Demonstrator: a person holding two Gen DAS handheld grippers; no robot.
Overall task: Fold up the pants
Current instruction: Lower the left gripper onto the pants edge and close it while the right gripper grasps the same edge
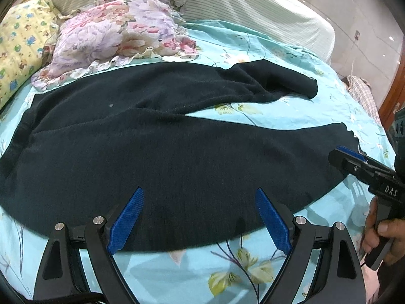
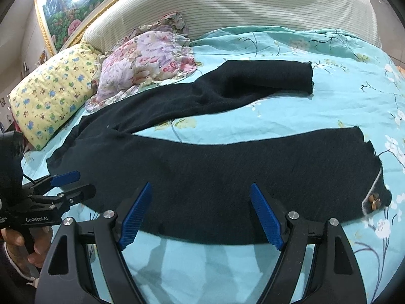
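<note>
A bed spread with a turquoise floral sheet (image 2: 291, 106) stands against a cream ribbed padded headboard (image 2: 227, 7). Above hangs a gold-framed landscape painting (image 2: 76, 2). The pale wall (image 1: 354, 12) beside it looks tiled, perhaps.

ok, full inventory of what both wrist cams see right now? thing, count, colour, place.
pants: 1, black, spread flat on the bed, legs apart, waist toward the pillows
bedsheet: 1, turquoise with floral print, under the pants
floral pillow: 1, pink and lilac, at the head of the bed beside the far leg
yellow pillow: 1, yellow with small prints, next to the floral pillow
headboard: 1, cream, ribbed, behind the pillows
framed painting: 1, gold frame, on the wall
left hand-held gripper: 1, black with blue pads, open over the near leg's edge
right hand-held gripper: 1, black with blue pads, open over the near leg
</note>
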